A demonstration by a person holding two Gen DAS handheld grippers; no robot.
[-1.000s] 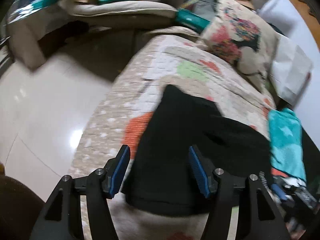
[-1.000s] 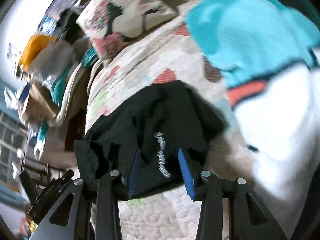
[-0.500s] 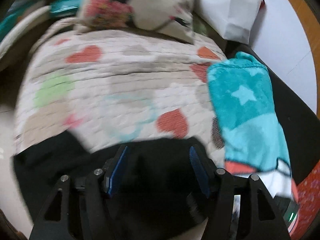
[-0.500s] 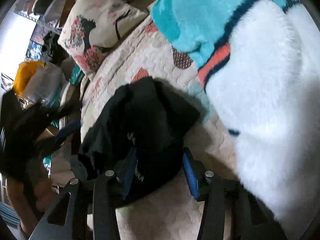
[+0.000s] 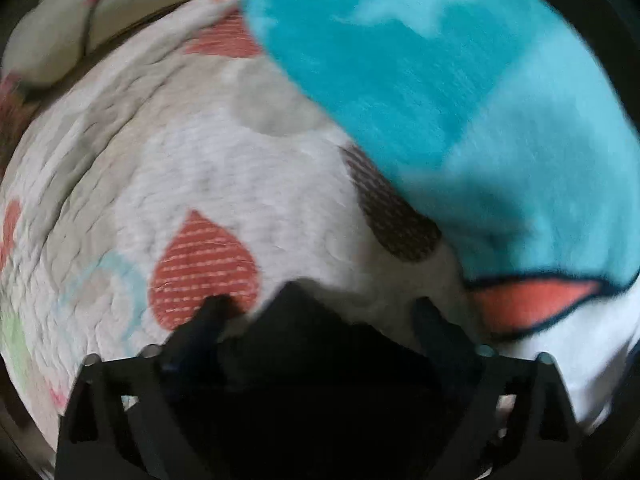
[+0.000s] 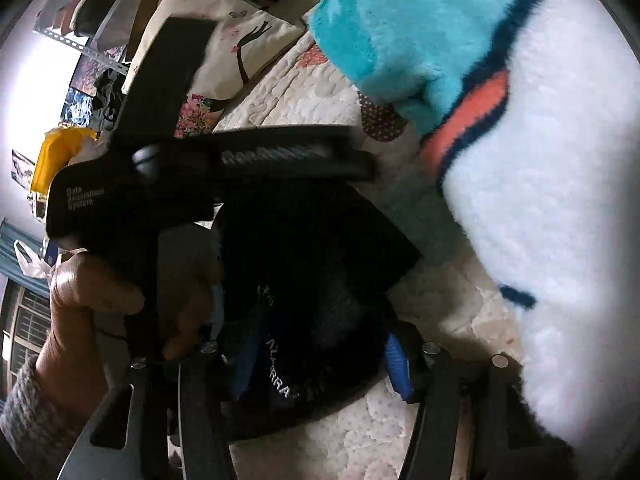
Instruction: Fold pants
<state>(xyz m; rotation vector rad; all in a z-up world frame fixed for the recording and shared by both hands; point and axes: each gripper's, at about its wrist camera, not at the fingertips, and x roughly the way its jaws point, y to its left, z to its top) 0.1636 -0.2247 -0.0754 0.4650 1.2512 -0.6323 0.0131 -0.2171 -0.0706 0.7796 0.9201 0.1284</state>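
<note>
White stitched lettering runs along the black pants (image 6: 320, 300) near the right hand-held gripper (image 6: 320, 360); only the ending "ARRA" reads clearly, and a smaller mark higher up on the cloth is too small to make out. The body of the left hand-held gripper (image 6: 352, 160) carries small white print, "Data Acquisition System", just above the person's left hand (image 6: 92, 304) that grips its handle.

The pants lie bunched on the quilted bed cover (image 5: 224, 168), which is patterned with hearts, close beside a fluffy teal, white and orange blanket (image 5: 460, 100). A printed pillow (image 6: 240, 52) sits at the far end of the bed. In the right wrist view a flat corner of the pants points toward the blanket, and the bundle runs from there back toward the camera; its full length is hidden by both tools.

The right hand-held gripper stands fairly wide open, its blue pads either side of the black cloth, which lies between them without being pinched.

From the left wrist view, the left hand-held gripper (image 5: 320, 312) is blurred and dark. A peak of the pants (image 5: 296, 320) rises between its spread fingers, which stand clearly apart and are not closed on the cloth. The lower part of that view is solid black, so cloth and tool merge there.
</note>
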